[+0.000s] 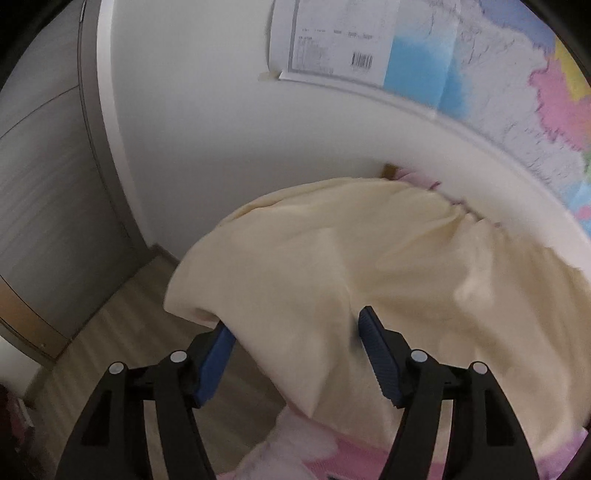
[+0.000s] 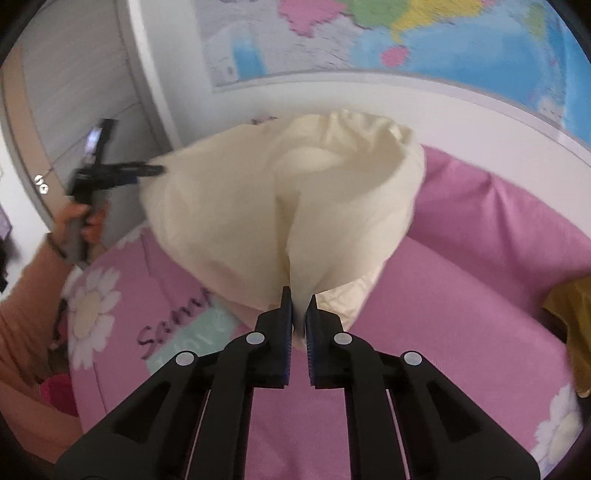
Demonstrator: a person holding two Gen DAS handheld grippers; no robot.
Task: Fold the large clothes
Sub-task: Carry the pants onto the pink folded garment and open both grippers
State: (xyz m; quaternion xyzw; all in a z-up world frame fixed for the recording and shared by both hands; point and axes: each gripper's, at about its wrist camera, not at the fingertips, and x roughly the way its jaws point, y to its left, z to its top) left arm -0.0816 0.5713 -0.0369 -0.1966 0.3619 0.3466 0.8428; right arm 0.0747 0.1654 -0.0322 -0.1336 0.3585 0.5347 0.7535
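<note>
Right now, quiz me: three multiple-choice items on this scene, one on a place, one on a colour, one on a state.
1. Where is the map?
A. on the wall
B. on the floor
C. on the bed

2. What colour is the garment?
A. cream
B. navy
C. red

3. How is the right gripper?
A. wide open, empty
B. shut on the garment
C. lying on the bed

Key: 1 A, it hangs on the wall above the bed. 2 A, the cloth is pale cream in both views. 3 B, its fingers pinch a cloth fold.
</note>
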